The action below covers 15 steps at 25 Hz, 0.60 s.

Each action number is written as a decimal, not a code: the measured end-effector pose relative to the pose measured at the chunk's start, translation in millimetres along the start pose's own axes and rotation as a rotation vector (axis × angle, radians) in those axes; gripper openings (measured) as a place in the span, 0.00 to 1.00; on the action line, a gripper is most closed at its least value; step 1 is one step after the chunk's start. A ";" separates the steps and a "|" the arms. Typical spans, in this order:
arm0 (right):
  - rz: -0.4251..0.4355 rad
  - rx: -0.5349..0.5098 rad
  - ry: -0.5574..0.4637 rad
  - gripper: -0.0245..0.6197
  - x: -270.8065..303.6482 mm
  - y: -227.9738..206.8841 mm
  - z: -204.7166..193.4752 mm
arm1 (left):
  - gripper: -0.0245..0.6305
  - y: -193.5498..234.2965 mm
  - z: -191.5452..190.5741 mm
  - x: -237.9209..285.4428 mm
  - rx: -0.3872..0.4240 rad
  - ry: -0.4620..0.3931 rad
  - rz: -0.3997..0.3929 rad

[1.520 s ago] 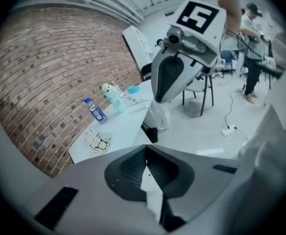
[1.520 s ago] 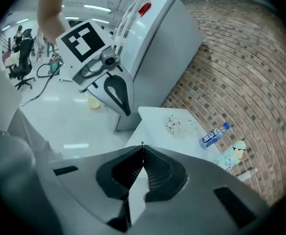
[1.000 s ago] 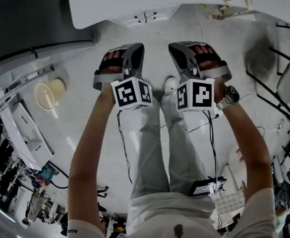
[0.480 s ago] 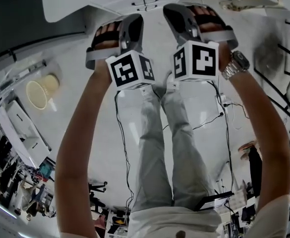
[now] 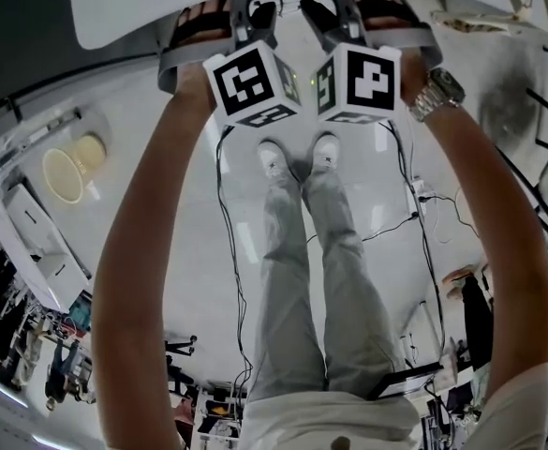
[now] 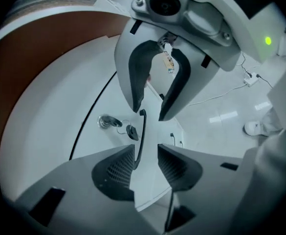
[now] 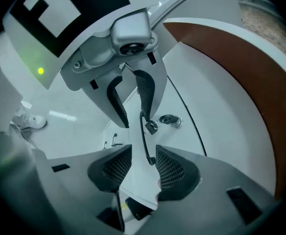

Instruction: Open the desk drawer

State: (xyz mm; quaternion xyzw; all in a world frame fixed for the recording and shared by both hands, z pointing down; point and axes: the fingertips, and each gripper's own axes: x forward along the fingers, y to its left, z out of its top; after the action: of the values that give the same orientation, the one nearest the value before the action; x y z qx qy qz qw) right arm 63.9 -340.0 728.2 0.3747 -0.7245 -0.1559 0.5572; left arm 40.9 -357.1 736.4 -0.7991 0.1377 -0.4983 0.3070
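- The pale floor [image 5: 180, 251] filled most of the head view, with thin dark cables [image 5: 231, 279] lying across it.
- A white desk [image 5: 142, 7] stood at the top of that view. Its brown edge showed in both gripper views.
- A person stood in front of the desk in light trousers [image 5: 311, 279] and white shoes [image 5: 297, 155]. Both bare arms reached out to the desk.
- The drawer [image 6: 91, 138] was a white front just under the desk top. It looked shut, with only a thin dark line beside it.
- The left gripper [image 5: 245, 17] and the right gripper [image 5: 334, 17] were side by side at the drawer. They pointed at each other from the two ends of the handle.
- The left gripper [image 6: 145, 151] had just been opening its jaws. They stood apart with the handle [image 6: 141, 136] between them, close to one pad but not squeezed.
- The right gripper [image 7: 143, 150] had just been opening its jaws too. They stood apart with the same handle [image 7: 143, 136] between them, near one pad and not squeezed.
- Each gripper view showed the other gripper up ahead, also with its jaws apart around the handle.
- A round tan thing [image 5: 72, 167] lay on the floor, far off to the left.
- The handle was a thin dark bar on the drawer front.
- A silver watch [image 5: 435, 95] sat on the right wrist.
- A small lock [image 6: 105, 122] with a key in it sat just beside the handle. A dark key tag [image 6: 131, 131] hung from it.
- A tiny green light [image 6: 268, 41] glowed on the right gripper.
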 end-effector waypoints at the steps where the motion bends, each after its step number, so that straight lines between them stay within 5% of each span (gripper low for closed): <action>1: 0.009 -0.006 0.006 0.27 4.1 -0.6 -0.2 | 0.27 -1.1 -1.6 3.3 0.008 0.003 -0.005; 9: 0.055 -0.111 0.024 0.27 27.1 6.0 2.9 | 0.30 -4.8 -7.3 17.7 0.041 0.015 -0.039; 15: 0.045 -0.182 0.049 0.23 40.3 8.8 0.7 | 0.26 -4.9 -8.5 24.7 0.145 0.015 -0.016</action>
State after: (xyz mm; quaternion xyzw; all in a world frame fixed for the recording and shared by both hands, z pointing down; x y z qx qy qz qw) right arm 56.1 -363.1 761.4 0.3097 -0.7017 -0.1993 0.6100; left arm 44.5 -369.3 759.7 -0.7722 0.0969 -0.5153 0.3589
